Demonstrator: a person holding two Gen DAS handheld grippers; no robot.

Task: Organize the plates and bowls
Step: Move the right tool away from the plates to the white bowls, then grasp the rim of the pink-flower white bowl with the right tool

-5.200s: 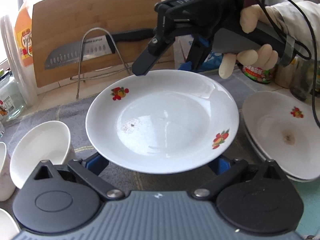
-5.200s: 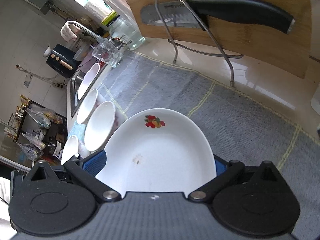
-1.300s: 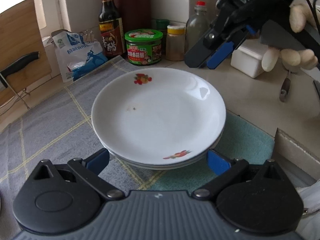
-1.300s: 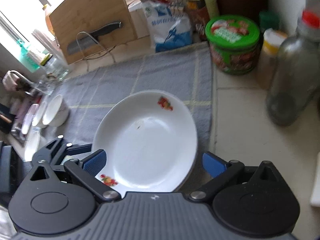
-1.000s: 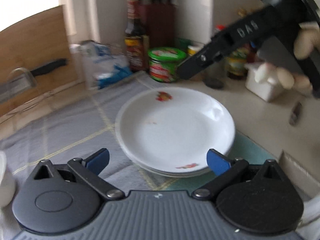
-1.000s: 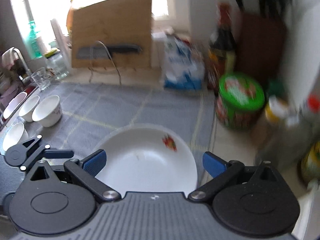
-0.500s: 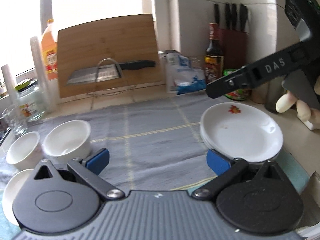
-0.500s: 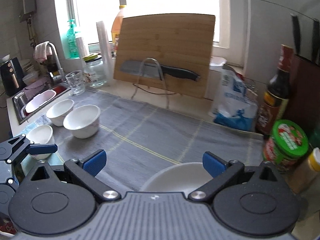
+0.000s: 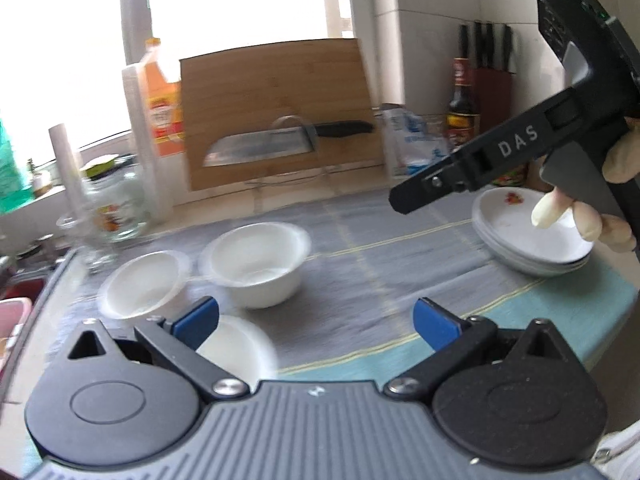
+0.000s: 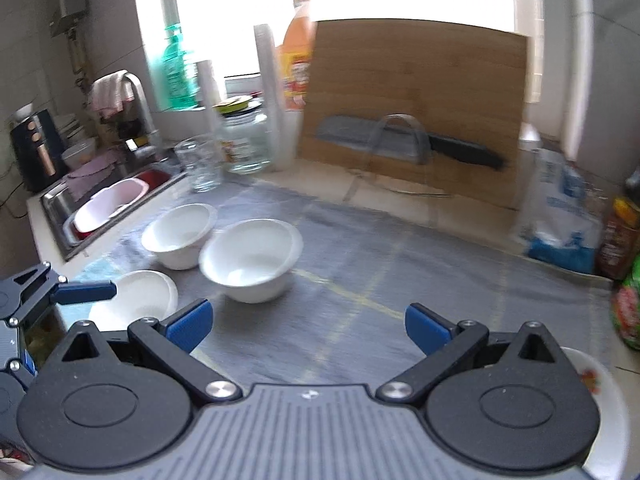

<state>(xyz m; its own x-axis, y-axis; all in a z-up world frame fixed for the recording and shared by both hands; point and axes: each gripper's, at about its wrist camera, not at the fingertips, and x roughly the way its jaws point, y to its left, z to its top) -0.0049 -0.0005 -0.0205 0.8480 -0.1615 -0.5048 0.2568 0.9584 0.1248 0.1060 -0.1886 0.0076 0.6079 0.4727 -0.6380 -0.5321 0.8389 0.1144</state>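
Since half a second ago, swung further toward the sink end: stack of plates [image 9: 528, 240] now out at 2 o'clock in the left wrist view, only a rim sliver [image 10: 608, 396] at 4 o'clock in the right. Left gripper [image 9: 316, 320] with jaws wide and empty, above the grey mat [image 9: 380, 280]; right gripper [image 10: 306, 326] likewise wide, holding nothing. Three white bowls on the tabletop: the largest bowl [image 9: 256, 264] near centre, a second bowl [image 9: 142, 288] touching it at 9 o'clock, a third bowl [image 9: 236, 348] partly behind the left blue pad. Left view alone: right gripper's body and gloved hand [image 9: 580, 216] over the plates, knife block [image 9: 486, 80] at 1 o'clock. Right view alone: sink [image 10: 60, 200] with pink basin [image 10: 108, 204] at 9 o'clock, faucet [image 10: 128, 96], left gripper's fingertip [image 10: 84, 292]. Cutting board [image 10: 412, 108] and knife [image 10: 408, 140] in both, blurred.
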